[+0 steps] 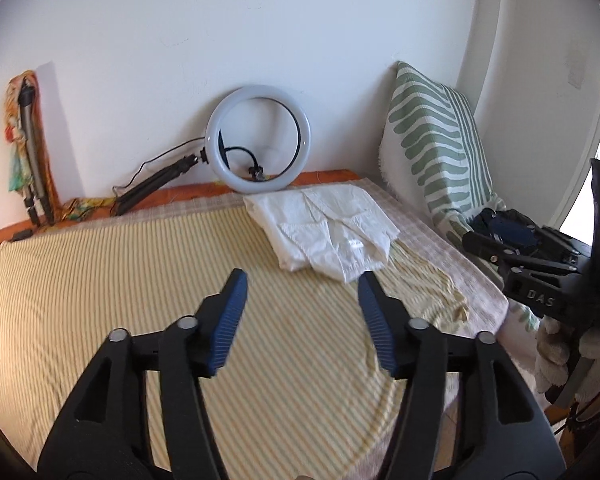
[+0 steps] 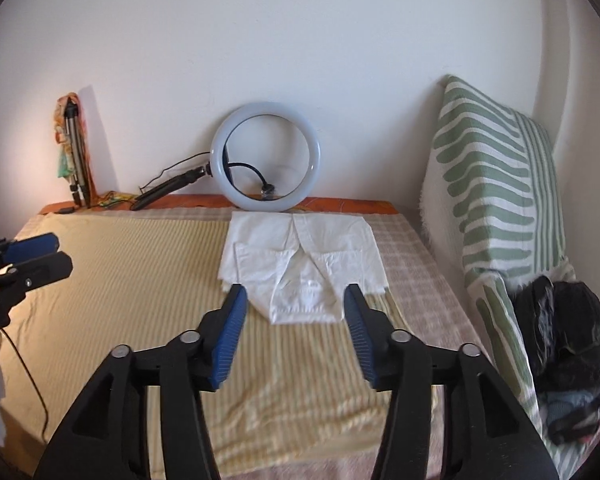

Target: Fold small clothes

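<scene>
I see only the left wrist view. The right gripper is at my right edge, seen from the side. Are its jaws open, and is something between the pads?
Observer: The right gripper is open with nothing between its pads. The folded white garment lies on the bed ahead of its fingertips.
Operator: What is the dark thing behind it in my view?
Observer: A heap of dark clothes at the foot of the green-striped cushion.
Operator: Is anything at the bed's left edge?
Observer: A thin black cable hangs down there.
</scene>
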The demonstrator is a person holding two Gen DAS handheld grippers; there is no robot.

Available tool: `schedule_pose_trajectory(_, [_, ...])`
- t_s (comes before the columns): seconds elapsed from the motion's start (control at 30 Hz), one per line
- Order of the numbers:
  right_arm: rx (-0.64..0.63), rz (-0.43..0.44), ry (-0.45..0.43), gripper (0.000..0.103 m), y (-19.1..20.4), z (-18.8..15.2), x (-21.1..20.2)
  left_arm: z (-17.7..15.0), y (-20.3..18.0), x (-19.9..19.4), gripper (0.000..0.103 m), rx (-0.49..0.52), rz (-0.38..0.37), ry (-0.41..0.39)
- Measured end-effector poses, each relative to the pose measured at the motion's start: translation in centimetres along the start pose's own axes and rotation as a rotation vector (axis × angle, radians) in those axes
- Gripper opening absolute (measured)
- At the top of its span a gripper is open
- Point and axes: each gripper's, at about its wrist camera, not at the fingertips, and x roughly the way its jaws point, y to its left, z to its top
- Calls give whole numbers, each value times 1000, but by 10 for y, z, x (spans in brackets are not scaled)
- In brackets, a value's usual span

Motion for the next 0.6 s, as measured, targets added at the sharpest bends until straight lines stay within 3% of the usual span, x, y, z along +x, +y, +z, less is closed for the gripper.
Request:
schedule_pose_trajectory(0.23, [-22,-70,-47,81,22,-14,-38,-23,-4,-24,80,68,32,9])
schedule_pose_trajectory(0.4, [8,-63,-49,82,26,-23,-51,-23,-1,-37,97,68,59,-22])
schedule_pose_trajectory(0.5, [11,-67,-53,82,29,-26,-55,-23,-6,-43,102,121,124,-33])
schedule_pose_trajectory(0.6, [17,-70,-55,82,31,-28,-58,-25,-12,-50,103,164,135,-45])
